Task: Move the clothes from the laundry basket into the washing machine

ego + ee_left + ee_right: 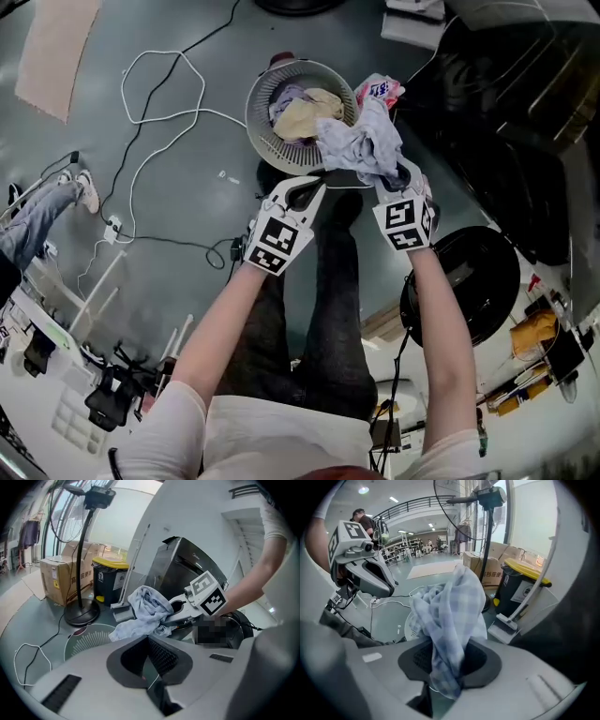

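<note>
Your right gripper clamps a pale checked cloth above the basket; your left gripper is closed and empty

You are working two grippers, the left gripper and the right gripper, and facing one laundry basket, one checked cloth and one beige garment.

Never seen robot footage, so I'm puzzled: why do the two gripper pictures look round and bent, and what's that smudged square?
Both gripper views are wide-angle: corners go black, the fan pole bows. Left gripper view: the smudged square is a mosaic added afterwards. Right gripper view: the checked cloth by the lens looks soft. Head view: evenly lit, darkest upper right.
</note>
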`<state>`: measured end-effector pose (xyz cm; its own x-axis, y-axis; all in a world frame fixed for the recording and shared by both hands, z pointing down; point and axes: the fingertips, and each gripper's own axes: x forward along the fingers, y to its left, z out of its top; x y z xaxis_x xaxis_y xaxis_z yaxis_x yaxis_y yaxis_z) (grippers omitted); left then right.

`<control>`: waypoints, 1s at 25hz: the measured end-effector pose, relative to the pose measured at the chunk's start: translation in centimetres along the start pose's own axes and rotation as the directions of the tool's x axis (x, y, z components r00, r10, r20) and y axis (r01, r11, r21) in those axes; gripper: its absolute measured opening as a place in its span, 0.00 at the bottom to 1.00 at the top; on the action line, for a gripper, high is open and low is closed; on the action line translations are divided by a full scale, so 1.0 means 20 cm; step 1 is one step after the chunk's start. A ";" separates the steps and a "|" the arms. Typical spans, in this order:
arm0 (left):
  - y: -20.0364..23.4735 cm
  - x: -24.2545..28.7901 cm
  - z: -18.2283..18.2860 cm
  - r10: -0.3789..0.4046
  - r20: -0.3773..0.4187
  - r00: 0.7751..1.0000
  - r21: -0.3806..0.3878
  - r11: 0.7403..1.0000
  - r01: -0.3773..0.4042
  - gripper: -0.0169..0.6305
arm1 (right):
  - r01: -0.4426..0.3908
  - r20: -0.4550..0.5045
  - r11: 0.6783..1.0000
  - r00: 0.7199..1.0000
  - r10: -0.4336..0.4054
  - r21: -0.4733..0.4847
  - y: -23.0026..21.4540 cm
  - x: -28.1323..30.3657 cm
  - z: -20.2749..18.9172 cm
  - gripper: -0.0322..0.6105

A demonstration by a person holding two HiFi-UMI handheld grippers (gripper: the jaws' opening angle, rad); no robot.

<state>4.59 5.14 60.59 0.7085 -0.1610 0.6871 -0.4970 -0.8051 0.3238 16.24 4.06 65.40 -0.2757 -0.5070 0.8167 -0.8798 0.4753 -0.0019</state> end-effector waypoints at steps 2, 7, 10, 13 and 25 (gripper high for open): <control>-0.09 0.04 0.03 -0.017 -0.006 1.000 0.024 1.000 0.017 0.04 | 0.016 0.010 0.999 1.000 -0.016 0.034 -0.04 -0.09 -0.06 0.26; -0.31 0.16 0.09 -0.048 -0.017 0.999 0.080 0.996 0.050 0.04 | 0.057 0.049 0.990 0.997 -0.064 0.127 -0.14 -0.28 -0.21 0.26; -0.42 0.21 0.13 -0.063 -0.021 0.998 0.096 0.993 0.065 0.04 | 0.079 0.070 0.976 0.993 -0.095 0.202 -0.18 -0.38 -0.30 0.26; -0.53 0.23 0.18 -0.086 -0.021 0.996 0.121 0.989 0.088 0.04 | 0.106 0.072 0.960 0.989 -0.128 0.259 -0.21 -0.48 -0.39 0.26; -0.70 0.32 0.16 -0.253 -0.076 0.965 0.226 0.938 0.264 0.04 | 0.316 0.042 0.796 0.919 -0.392 0.516 -0.35 -0.66 -0.68 0.26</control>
<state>17.64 13.49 58.29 0.7709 0.0916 0.6304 -0.1663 -0.9264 0.3379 31.31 17.14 62.47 0.0756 -0.6823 0.7271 -0.9874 -0.1530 -0.0410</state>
